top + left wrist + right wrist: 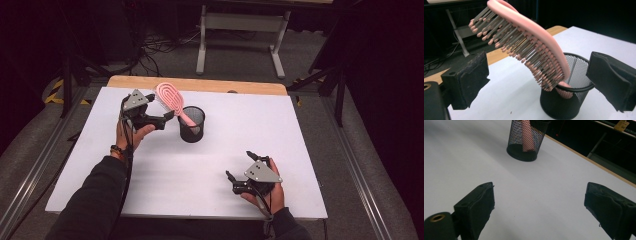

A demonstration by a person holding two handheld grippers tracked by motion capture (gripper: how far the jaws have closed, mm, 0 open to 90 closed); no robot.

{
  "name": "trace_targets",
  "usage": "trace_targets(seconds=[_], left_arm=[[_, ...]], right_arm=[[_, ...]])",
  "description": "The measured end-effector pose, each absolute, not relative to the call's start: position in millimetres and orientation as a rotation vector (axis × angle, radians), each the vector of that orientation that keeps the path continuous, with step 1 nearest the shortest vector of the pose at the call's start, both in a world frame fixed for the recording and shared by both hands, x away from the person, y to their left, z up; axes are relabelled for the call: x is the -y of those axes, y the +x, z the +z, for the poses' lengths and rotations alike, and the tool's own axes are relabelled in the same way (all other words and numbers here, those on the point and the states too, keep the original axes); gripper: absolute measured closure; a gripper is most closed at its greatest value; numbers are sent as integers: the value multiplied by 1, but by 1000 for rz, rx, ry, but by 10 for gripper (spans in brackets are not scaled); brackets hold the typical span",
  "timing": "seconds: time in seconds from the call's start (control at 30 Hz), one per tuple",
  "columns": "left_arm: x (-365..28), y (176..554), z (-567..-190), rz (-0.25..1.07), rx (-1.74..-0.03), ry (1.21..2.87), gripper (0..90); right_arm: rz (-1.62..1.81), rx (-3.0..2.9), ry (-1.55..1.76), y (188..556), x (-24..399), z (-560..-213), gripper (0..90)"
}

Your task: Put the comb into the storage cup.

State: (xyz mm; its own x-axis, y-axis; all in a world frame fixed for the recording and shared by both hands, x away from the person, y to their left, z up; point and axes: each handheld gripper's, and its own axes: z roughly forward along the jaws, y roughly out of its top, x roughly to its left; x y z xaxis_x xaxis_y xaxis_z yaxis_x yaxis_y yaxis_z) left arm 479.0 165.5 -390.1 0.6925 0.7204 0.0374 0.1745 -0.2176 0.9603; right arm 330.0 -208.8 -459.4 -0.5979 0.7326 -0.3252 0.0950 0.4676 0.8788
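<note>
I see the bench [165, 190], covered in a white sheet with a strip of bare wood along its far edge, and I take the black mesh cup [192, 124] standing on it as my landmark. The cup sits upright, a little left of the bench's middle and toward the far side.

My left gripper [169, 116] is just to the left of the cup, level with its rim. Its fingers [469, 77] are spread wide apart and grip nothing; in the left gripper view the cup and brush sit between them, farther off.

My right gripper [241, 170] is well apart from the cup, on the near right side, low over the sheet. Its fingers [477, 205] also stand wide open and empty, pointing toward the cup.

The pink hairbrush [172, 100] stands in the cup handle down, its head leaning out over the rim up and to the left, bristles facing the left gripper. The handle seems to rest against the cup's inner wall, though the mesh blurs that.
</note>
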Motion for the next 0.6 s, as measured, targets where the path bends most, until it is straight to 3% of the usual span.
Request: trace_targets(seconds=[0.6], left_arm=[[-171,468,-394,643,-650,1848,56]], right_arm=[[1138,-2003,687,330,208,-460,101]])
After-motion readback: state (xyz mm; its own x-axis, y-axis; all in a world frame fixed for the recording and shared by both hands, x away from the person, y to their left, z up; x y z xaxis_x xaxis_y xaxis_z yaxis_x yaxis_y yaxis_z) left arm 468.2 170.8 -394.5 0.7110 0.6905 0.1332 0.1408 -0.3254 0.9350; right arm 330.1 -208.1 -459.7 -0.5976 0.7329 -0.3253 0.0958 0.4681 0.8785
